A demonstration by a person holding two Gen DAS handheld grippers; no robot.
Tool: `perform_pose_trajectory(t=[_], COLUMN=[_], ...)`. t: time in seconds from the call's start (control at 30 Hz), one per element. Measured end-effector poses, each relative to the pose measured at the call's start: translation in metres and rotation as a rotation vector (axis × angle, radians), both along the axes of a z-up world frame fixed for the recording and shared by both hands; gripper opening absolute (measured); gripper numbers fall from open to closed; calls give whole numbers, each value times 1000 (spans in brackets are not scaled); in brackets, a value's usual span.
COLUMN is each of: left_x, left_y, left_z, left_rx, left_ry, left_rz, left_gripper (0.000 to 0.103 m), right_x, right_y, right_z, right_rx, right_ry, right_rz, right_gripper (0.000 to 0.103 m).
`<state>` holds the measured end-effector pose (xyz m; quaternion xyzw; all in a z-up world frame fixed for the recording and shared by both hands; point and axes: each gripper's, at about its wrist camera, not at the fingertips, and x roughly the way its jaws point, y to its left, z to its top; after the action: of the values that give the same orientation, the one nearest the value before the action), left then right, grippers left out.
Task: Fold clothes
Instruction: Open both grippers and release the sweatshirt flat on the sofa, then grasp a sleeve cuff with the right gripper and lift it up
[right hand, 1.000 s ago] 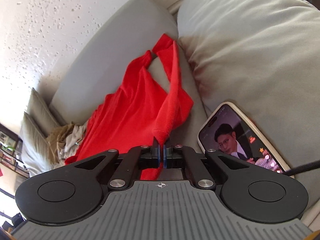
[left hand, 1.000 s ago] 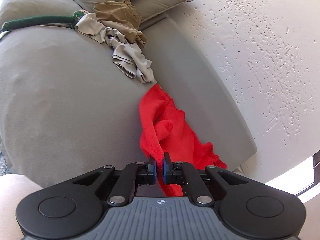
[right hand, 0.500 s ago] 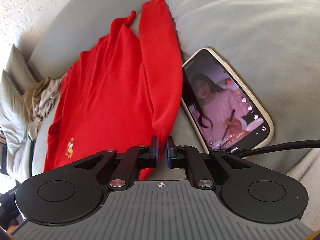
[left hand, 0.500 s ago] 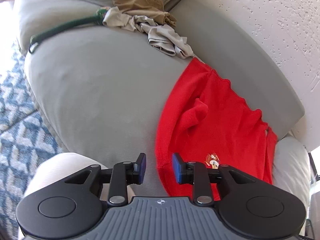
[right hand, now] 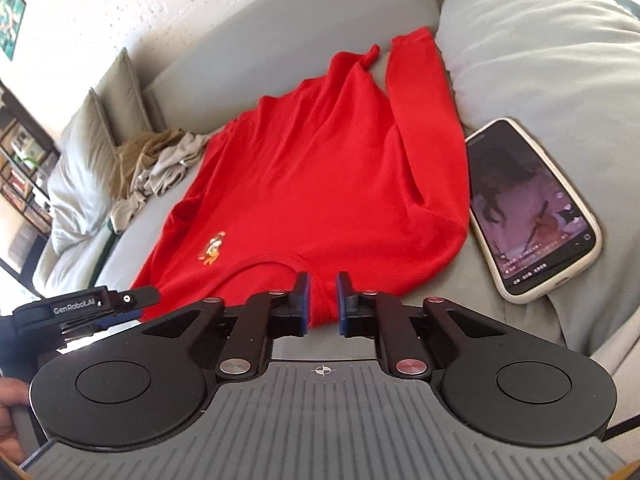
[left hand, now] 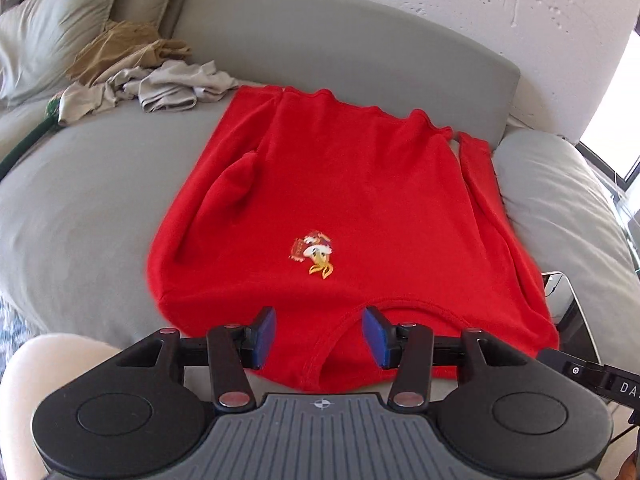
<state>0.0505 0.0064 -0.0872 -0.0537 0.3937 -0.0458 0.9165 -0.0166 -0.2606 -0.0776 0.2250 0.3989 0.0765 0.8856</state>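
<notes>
A red long-sleeved shirt lies spread flat on the grey sofa seat, collar towards me, a small embroidered logo on its chest. It also shows in the right wrist view. My left gripper is open, its jaws wide apart over the collar's left side. My right gripper is open with a narrower gap, the collar's right edge between its fingers. The left gripper's tip shows at the left in the right wrist view.
A phone with a lit screen lies on the seat right of the shirt, beside a grey cushion. A heap of beige and tan clothes sits at the far left, with pillows behind. The sofa back runs behind the shirt.
Both grippers held the red shirt up a second ago, then laid it flat and let go. Both jaws opened; the left opened wider. The shirt now lies spread on the seat.
</notes>
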Motion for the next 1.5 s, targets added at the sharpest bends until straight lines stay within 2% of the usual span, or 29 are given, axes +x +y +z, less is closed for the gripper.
perform_pose_trajectory(t=[0.07, 0.17, 0.27, 0.37, 0.43, 0.53, 0.6, 0.63, 0.83, 0.9, 0.93, 1.03, 1.13, 1.23, 1.33, 1.37, 1.43, 1.47, 1.5], left_x=[8, 15, 3, -6, -12, -16, -11, -8, 5, 10, 12, 23, 43, 65, 88, 96, 109, 115, 122], left_y=[-11, -16, -17, -13, -10, -10, -11, -11, -13, -14, -14, -19, -29, -40, -53, -56, -64, -68, -72], left_z=[-10, -29, -30, -19, -8, 12, 25, 32, 77, 90, 97, 112, 116, 112, 105, 104, 100, 98, 95], left_rx=[69, 95, 131, 87, 39, -1, -39, -50, -65, -65, -65, -45, -7, -5, 17, 25, 28, 26, 24], left_ry=[-15, 98, 116, 185, 176, 119, 89, 70, -66, -112, -135, -202, -229, -220, -206, -202, -203, -206, -209], left_rz=[-22, -57, -96, -109, -124, -129, -120, -115, -98, -96, -95, -84, -69, -63, -74, -80, -96, -105, -114], left_gripper=[47, 48, 49, 48, 48, 50, 53, 53, 56, 59, 61, 64, 64, 64, 65, 65, 65, 65, 65], right_x=[14, 31, 30, 24, 17, 5, 2, 3, 24, 35, 41, 66, 106, 158, 222, 242, 281, 301, 320], right_y=[5, 9, 7, -2, -9, -21, -31, -37, -63, -68, -71, -75, -83, -99, -124, -133, -148, -153, -156], right_z=[-9, -25, -30, -22, -10, 19, 45, 58, 131, 148, 155, 167, 170, 166, 142, 130, 103, 89, 75], right_rx=[-20, -45, -44, -9, 3, -10, -31, -34, -45, -48, -50, -50, -19, 31, 98, 108, 120, 117, 104], right_ry=[14, 57, 94, 169, 184, 111, 44, 10, -185, -244, -270, -329, -347, -345, -326, -313, -274, -244, -207], right_rz=[13, 32, 60, 101, 116, 115, 89, 76, 17, 13, 12, 16, 4, -27, -97, -127, -160, -163, -158], right_gripper=[15, 17, 15, 15, 19, 24, 43, 47, 53, 79, 82, 83, 84, 84, 84, 80, 60, 46, 40])
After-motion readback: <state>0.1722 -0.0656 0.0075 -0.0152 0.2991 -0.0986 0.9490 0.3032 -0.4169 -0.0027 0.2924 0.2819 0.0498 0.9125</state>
